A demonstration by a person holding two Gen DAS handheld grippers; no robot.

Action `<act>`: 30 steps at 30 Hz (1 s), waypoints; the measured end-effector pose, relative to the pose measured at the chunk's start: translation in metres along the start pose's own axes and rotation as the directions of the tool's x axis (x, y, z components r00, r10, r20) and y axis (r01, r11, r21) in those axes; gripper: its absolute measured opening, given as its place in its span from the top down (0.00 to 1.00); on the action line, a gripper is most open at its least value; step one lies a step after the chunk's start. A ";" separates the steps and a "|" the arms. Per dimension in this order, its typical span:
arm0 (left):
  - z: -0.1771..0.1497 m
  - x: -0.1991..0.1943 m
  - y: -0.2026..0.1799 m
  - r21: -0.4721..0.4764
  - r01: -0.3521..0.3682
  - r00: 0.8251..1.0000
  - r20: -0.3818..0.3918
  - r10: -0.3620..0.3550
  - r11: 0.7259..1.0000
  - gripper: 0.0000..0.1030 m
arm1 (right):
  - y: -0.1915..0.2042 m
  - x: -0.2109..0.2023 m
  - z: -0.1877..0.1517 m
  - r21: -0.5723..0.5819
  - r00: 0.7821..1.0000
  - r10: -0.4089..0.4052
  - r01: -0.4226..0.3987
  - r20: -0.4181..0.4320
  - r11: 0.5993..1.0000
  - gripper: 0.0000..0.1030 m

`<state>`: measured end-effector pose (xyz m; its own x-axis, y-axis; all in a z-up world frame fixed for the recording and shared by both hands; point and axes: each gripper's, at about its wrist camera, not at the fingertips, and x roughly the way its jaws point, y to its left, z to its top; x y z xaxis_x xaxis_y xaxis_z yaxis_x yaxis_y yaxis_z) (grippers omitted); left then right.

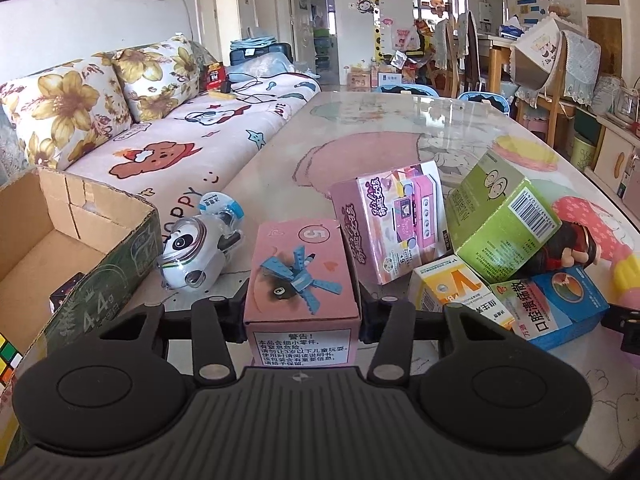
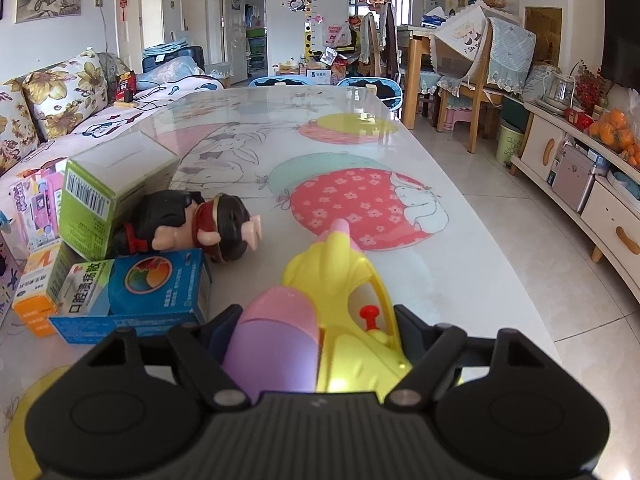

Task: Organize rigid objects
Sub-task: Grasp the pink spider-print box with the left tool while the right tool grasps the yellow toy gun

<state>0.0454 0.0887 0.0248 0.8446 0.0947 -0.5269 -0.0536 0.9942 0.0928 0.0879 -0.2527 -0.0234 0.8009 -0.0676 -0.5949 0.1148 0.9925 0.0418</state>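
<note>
A: Progress looks early. Nearest the left camera, the left gripper (image 1: 302, 312) has its jaws pressed against both sides of the small pink cardboard box with a blue brick figure printed on top (image 1: 303, 276); it pinches the box, which seems to rest on the glossy cartoon-printed table (image 1: 400, 120).

B: And the other hand?

A: The right gripper (image 2: 316, 340) has its jaws close around the yellow, pink and purple plastic water pistol (image 2: 320, 320). The left jaw seems to touch the purple tank; I cannot tell whether both press firmly. The toy lies on the table, nozzle pointing away.

B: What is already stowed?

A: Just left of the pink box stands the open brown cardboard carton (image 1: 100, 248). A colourful puzzle cube (image 1: 9, 356) shows at its near edge and a dark item deeper inside, so a little is packed.

B: What remains?

A: Most of it, I judge. The white panda figurine in a clear shell (image 1: 192, 256) lies between carton and box. Farther off sit the blue medicine box (image 2: 132, 296), the orange-and-white box (image 2: 34, 296), the black-clad pig figurine (image 2: 192, 224), the green barcoded box (image 2: 108, 196) and the pink toy-kitchen box (image 1: 396, 224).
</note>
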 end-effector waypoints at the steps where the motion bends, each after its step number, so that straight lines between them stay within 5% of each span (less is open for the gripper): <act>1: -0.001 -0.001 0.001 0.003 0.003 1.000 -0.001 -0.003 1.000 0.44 | 0.002 -0.001 -0.001 -0.004 1.000 0.002 -0.002 0.000 1.000 0.23; 22: -0.008 -0.013 0.005 0.037 0.081 0.996 -0.028 -0.080 0.996 0.44 | 0.035 -0.028 -0.022 -0.019 1.000 0.012 -0.012 -0.015 1.000 0.23; 30: -0.006 -0.007 0.012 -0.018 0.126 0.992 -0.021 -0.126 0.992 0.44 | 0.048 -0.050 -0.034 0.022 0.999 0.039 -0.039 -0.003 0.999 0.24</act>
<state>0.0356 0.1005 0.0245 0.8331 -0.0304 -0.5523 0.0434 0.9990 0.0105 0.0330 -0.1981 -0.0192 0.8030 -0.0281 -0.5953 0.0961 0.9919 0.0828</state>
